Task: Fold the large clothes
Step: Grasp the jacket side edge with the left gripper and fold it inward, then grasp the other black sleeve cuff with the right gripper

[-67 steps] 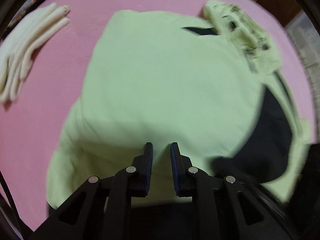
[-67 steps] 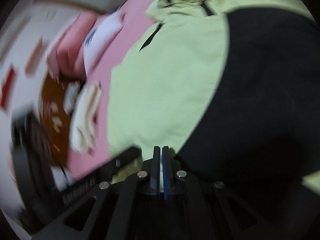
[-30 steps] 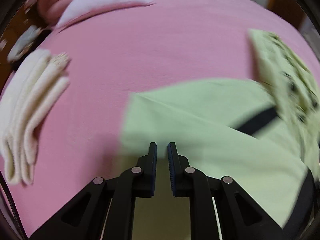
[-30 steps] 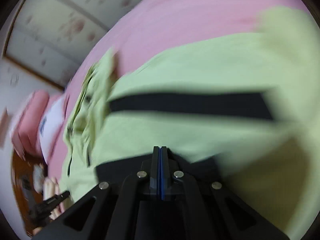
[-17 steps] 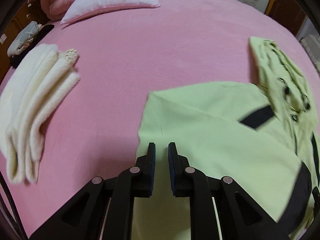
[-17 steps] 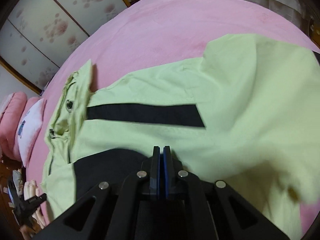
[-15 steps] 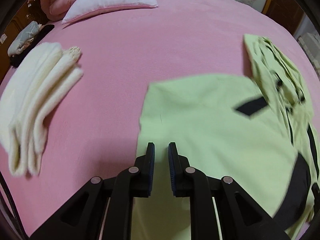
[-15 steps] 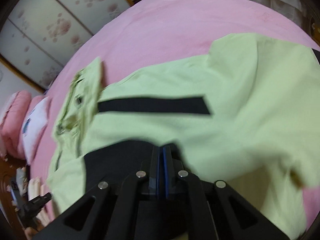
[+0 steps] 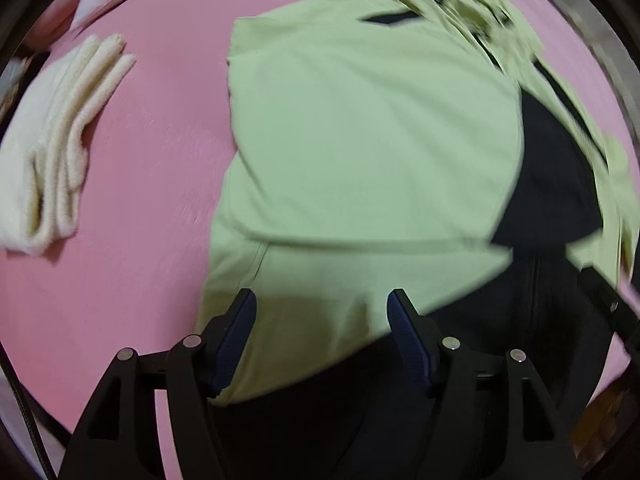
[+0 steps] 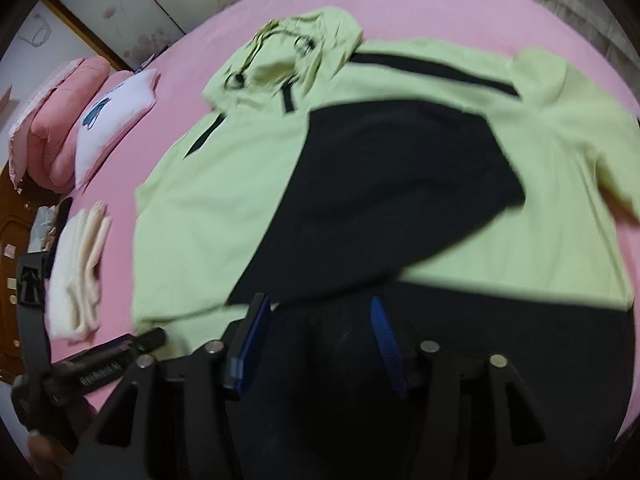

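A light green and black hooded jacket [image 9: 360, 140] lies spread on the pink bed [image 9: 140, 220], one green panel folded over its body. In the right wrist view the jacket [image 10: 224, 200] shows its hood [image 10: 292, 52] at the far end and a wide black panel [image 10: 400, 184] in the middle. My left gripper [image 9: 321, 304] hovers above the jacket's near green edge, jaws opening, nothing between them. My right gripper [image 10: 318, 312] hangs over the black lower part, jaws opening too and holding nothing. The left gripper's body [image 10: 100, 364] shows at the lower left of the right wrist view.
A folded cream towel [image 9: 56, 152] lies on the bed left of the jacket, the same towel [image 10: 80, 272] in the right wrist view. Pink and white pillows [image 10: 84, 120] are stacked at the bed's far left. Dark wooden furniture [image 10: 12, 240] stands beside the bed.
Both grippers have let go of the jacket fabric and opened. Both pulled back toward the jacket's near edge and rose, so more of the garment now shows.
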